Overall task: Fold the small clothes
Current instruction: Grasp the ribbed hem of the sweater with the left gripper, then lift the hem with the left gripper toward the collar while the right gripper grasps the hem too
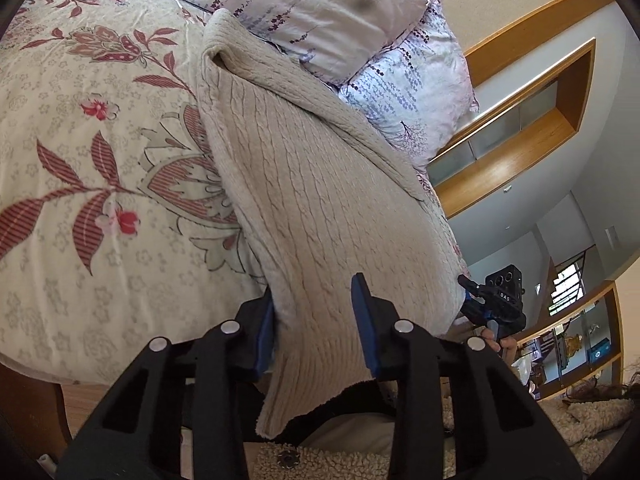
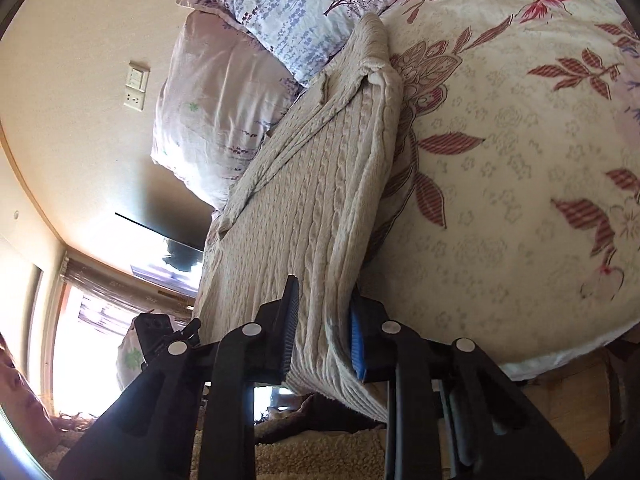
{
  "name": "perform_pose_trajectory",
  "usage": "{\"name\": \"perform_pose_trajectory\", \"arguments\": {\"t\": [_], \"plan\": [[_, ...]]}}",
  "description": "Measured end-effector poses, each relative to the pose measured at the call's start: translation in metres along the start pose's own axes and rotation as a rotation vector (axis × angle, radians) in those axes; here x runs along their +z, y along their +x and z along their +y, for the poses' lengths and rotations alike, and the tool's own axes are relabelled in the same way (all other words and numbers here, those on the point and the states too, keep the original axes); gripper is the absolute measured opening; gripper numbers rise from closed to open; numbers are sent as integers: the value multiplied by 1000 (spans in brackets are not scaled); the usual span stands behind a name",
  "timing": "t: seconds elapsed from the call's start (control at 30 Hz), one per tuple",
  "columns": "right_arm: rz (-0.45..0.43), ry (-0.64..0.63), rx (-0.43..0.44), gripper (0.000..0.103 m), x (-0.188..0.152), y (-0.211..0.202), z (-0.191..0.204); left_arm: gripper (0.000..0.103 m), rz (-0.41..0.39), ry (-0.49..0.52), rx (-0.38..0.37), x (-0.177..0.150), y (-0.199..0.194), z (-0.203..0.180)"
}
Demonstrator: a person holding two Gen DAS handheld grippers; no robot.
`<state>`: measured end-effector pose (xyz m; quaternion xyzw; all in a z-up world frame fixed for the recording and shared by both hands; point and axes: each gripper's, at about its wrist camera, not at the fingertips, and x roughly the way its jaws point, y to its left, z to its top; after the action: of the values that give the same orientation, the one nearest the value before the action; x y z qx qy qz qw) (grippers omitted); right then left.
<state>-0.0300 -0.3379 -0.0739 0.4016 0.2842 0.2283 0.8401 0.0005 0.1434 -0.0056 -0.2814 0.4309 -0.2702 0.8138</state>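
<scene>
A beige cable-knit sweater point(image 1: 304, 184) lies lengthwise along the bed, its far end against the pillows. Its near hem is raised off the bed's edge. In the left wrist view my left gripper point(image 1: 314, 292) has its blue pads against one corner of that hem, shut on it, and the cloth hangs down past the fingers. The right gripper's body point(image 1: 500, 304) shows beyond the sweater's other side. In the right wrist view the sweater point(image 2: 304, 184) runs between the pads of my right gripper point(image 2: 325, 292), which is shut on several bunched layers of the hem.
A cream bedspread with red flowers point(image 1: 100, 160) point(image 2: 520, 160) covers the bed. Two pale printed pillows point(image 1: 320, 8) point(image 2: 224, 92) sit at the head. Wooden shelving point(image 1: 520, 132) lines one wall; a bright window point(image 2: 80, 320) and a wall switch point(image 2: 136, 84) mark another. A person's fleece jacket point(image 1: 320, 460) is just below.
</scene>
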Motion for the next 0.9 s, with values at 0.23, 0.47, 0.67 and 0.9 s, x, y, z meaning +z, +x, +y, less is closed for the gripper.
{"name": "perform_pose_trajectory", "arguments": {"t": [0.23,0.47,0.67,0.9], "plan": [[24,-33,7,21,-18,-6,3,33,16,-24,-33,-11,3,0],[98,-107,-52,21,-35,-4,14,25,36,17,15,-11,4,-9],[86,-177,-142,8,-37,-5,27,6,42,54,58,-7,3,-15],[-156,-271,-127,8,-3,-31,59,6,-66,136,108,27,-15,-29]]}}
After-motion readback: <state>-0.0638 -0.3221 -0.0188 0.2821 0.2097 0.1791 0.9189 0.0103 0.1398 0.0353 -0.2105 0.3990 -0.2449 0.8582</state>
